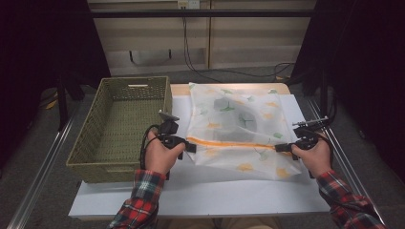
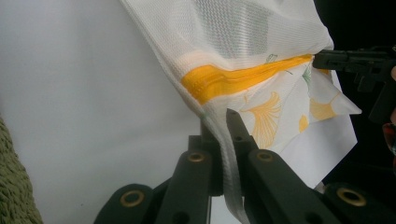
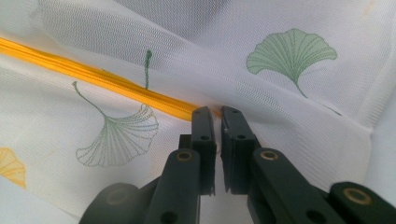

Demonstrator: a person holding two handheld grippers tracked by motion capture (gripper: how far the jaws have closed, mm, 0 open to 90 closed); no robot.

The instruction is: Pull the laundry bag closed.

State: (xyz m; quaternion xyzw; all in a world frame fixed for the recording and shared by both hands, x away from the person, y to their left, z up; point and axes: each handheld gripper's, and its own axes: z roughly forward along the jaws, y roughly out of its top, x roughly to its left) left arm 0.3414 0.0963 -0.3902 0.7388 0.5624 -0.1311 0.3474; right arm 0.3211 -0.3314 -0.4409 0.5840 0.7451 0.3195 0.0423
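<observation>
so both grippers, left gripper point(image 1: 190, 147) and right gripper point(image 1: 281, 148), are pinched onto opposite ends of the mesh laundry bag point(image 1: 239, 129) by its orange zipper point(image 1: 229, 143), bag's lying on the table point(image 1: 200, 195) beside the wicker basket point(image 1: 95, 162), nothing's in the basket yet, so I'd say barely started.

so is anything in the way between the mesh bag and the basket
Nothing visible. Both grippers, left and right, are shut on the mesh bag at the ends of its orange zip. The basket sits open just left of it on the table, with only its near wall to clear.
</observation>
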